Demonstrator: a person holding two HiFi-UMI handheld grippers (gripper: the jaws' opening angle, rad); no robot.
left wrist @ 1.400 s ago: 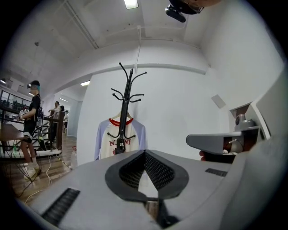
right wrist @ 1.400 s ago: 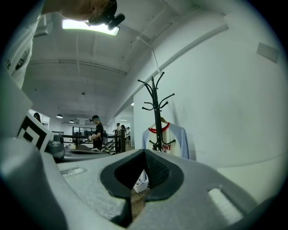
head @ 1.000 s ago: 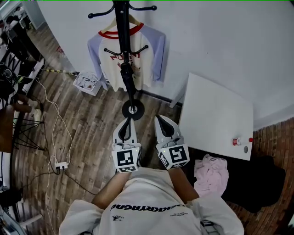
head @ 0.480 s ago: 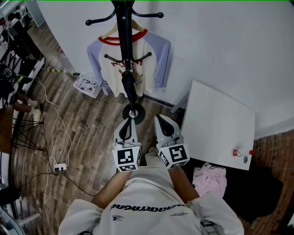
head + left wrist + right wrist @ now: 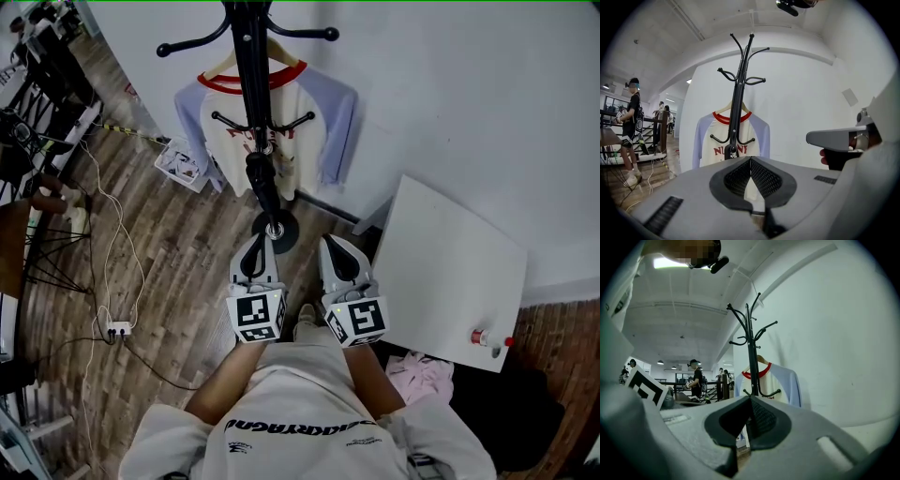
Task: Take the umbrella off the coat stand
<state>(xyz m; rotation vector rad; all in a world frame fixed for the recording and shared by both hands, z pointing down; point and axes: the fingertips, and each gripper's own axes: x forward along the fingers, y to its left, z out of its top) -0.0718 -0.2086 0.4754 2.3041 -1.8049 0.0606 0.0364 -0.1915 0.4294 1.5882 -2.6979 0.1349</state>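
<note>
The black coat stand (image 5: 246,84) rises by the white wall, with a white and lilac shirt (image 5: 314,122) on a hanger behind it. A dark folded umbrella (image 5: 262,183) hangs along the pole below the lower hooks, above the round base (image 5: 275,231). My left gripper (image 5: 258,246) and right gripper (image 5: 330,246) are side by side just short of the base, both shut and empty. In the left gripper view the stand (image 5: 740,93) is straight ahead, with the umbrella's dark top (image 5: 731,151) just above the shut jaws. The right gripper view has the stand (image 5: 751,348) ahead too.
A white table (image 5: 459,272) stands to the right with a small red-capped item (image 5: 480,336) on it. Pink cloth (image 5: 417,375) lies on the floor below it. A white box (image 5: 183,164) sits left of the stand. A power strip (image 5: 117,328), cables and racks line the left side. People stand in the background.
Both grippers have come closer to the coat stand together. The stand, shirt and table look larger and have shifted in view. The jaws stayed shut.
</note>
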